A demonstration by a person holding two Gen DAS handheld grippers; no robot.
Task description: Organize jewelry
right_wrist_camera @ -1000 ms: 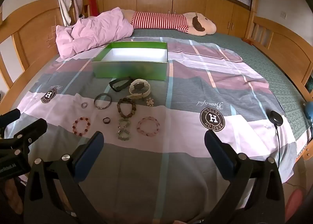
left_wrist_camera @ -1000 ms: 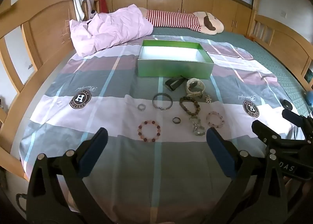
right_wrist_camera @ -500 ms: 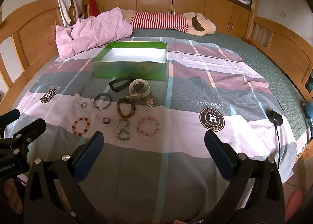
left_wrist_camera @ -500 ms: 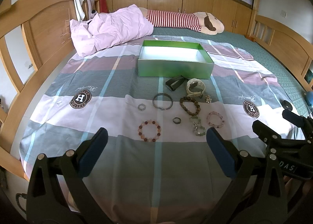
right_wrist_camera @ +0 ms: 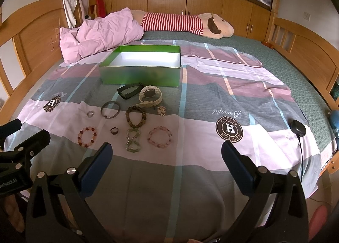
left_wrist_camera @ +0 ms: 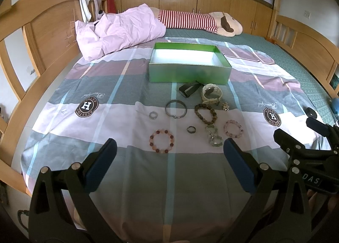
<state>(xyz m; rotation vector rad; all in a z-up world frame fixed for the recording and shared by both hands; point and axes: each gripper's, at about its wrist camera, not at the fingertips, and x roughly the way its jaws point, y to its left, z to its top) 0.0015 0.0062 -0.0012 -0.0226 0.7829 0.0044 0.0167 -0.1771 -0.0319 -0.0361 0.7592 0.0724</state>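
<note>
Green box (left_wrist_camera: 189, 72) seemingly empty, bracelets (left_wrist_camera: 205, 113) on bedsheet (left_wrist_camera: 148, 179) before it

Jewelry (left_wrist_camera: 190, 120) lies on the bedsheet (left_wrist_camera: 127, 98) — box (left_wrist_camera: 188, 73) just behind it.

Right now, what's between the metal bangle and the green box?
In the left wrist view, only a black band lies on the bedsheet between the metal bangle and the green box; it sits just before the box's front wall, slightly right of the bangle.
</note>
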